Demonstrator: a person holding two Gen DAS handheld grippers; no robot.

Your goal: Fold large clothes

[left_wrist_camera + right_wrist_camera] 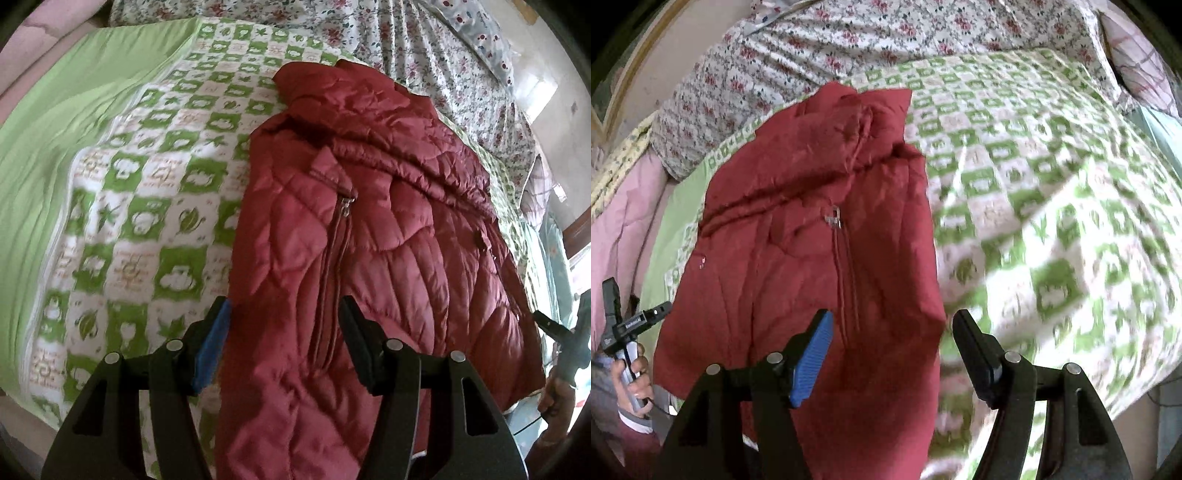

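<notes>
A red quilted jacket (369,240) lies flat on a green-and-white checked blanket (140,206), zip up the middle, collar at the far end. It also shows in the right wrist view (812,240). My left gripper (284,314) is open above the jacket's near left edge, holding nothing. My right gripper (892,325) is open above the jacket's near right edge, holding nothing. The right gripper also shows in the left wrist view at the far right (543,319). The left gripper shows at the left edge of the right wrist view (663,308).
A floral sheet (424,51) covers the far part of the bed. A plain green cloth (66,122) lies left of the blanket. Pink bedding (624,206) lies beyond the jacket's left side. The bed's near edge runs just under both grippers.
</notes>
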